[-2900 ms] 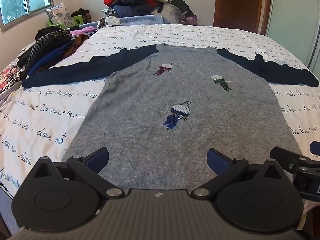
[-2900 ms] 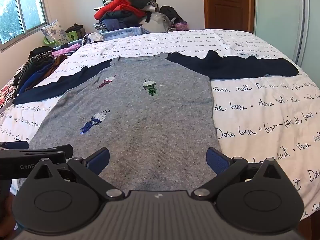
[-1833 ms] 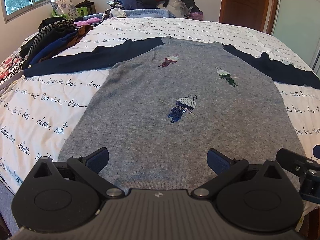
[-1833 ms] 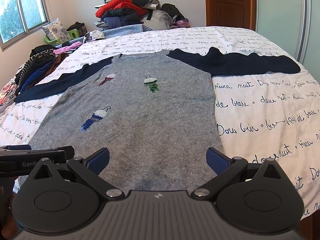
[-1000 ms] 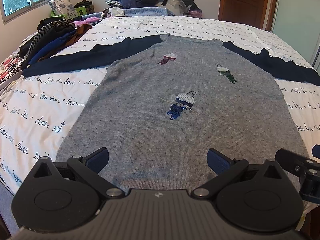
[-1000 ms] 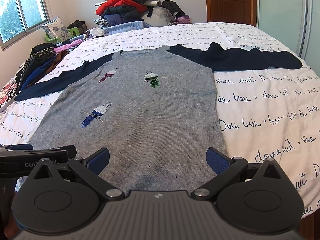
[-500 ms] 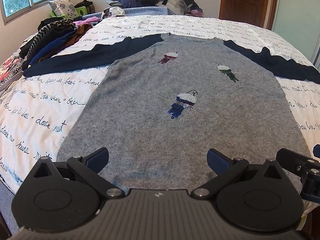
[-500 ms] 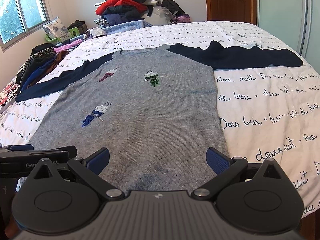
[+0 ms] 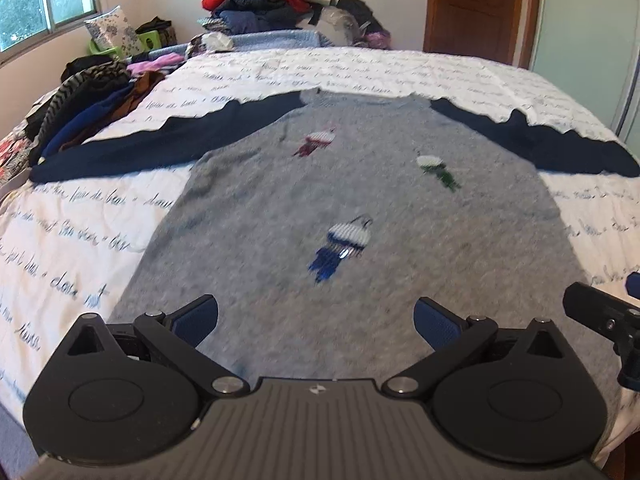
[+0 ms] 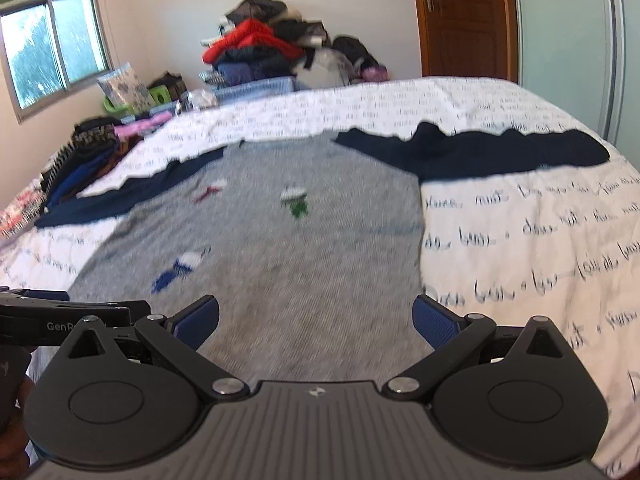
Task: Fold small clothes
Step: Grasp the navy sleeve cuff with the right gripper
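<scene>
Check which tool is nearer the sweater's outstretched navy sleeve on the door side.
Right. The right tool hangs over the hem nearest that sleeve; the left tool sits farther across the sweater.

bed (image 9: pixel 100 216) script-print cover | clothes pile (image 9: pixel 256 8) far end | door (image 10: pixel 464 20) | window (image 10: pixel 56 48)

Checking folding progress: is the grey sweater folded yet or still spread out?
Spread out: the sweater lies flat, both navy sleeves extended sideways.
</scene>
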Motion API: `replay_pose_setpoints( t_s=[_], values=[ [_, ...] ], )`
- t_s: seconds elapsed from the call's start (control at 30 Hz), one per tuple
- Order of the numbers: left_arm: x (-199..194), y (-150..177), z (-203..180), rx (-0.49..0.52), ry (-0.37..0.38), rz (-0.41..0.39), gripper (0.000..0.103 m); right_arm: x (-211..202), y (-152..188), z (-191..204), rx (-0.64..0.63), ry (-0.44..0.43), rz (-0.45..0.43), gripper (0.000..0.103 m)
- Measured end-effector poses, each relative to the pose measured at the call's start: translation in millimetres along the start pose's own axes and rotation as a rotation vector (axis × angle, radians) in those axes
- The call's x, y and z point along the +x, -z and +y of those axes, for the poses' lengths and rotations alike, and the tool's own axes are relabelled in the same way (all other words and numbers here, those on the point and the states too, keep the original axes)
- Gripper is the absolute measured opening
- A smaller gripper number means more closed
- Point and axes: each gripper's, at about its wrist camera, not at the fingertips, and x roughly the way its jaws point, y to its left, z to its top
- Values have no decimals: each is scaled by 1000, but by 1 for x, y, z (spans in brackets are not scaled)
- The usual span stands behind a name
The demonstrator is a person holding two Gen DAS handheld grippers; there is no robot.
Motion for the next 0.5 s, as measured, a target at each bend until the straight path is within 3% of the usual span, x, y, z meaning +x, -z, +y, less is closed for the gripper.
replay_pose_setpoints(
  t_s=[0.23, 0.33, 0.37, 0.5],
  values=[
    [12, -22, -25, 59, 17, -55, 103, 20, -27, -69, 155, -89, -35, 103],
    [20, -30, -34, 86, -3, -82, 103, 37, -48, -131, 268, -65, -70, 103],
    [23, -33, -36, 93, 5, -89, 103, 37, -48, -131, 268, -65, -70, 103],
    [38, -42, -40, 65, 59, -79, 103, 61, -68, -203, 415, -54, -91, 103]
  ],
)
